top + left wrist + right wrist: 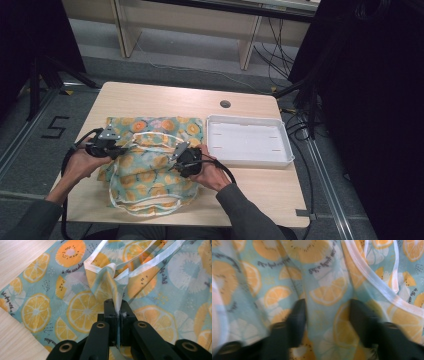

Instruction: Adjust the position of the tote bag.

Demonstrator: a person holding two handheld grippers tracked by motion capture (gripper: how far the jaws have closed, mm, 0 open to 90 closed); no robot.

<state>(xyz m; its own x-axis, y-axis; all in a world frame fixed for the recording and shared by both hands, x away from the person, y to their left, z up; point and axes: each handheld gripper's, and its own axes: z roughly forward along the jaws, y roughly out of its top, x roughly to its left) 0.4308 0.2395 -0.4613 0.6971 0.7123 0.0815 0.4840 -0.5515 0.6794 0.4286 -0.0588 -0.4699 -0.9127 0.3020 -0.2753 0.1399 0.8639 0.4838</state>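
Note:
A light blue cloth [150, 167] printed with orange and lemon slices and edged with white trim lies spread on the wooden table [165, 97]. At the cloth's left side, my left gripper [121, 150] is shut on a pinched-up fold. In the left gripper view that fold, with its white trim [120, 277], rises out of the closed left gripper [117, 307]. My right gripper [176, 155] is low over the middle of the cloth. In the blurred right gripper view, the right gripper [327, 312] has its jaws apart, with a ridge of cloth [327, 290] between them.
A white rectangular tray [287, 150] sits on the table just right of the cloth, close to my right hand. A round cable hole [225, 104] is in the tabletop behind it. Loops of white trim [145, 205] lie near the front edge.

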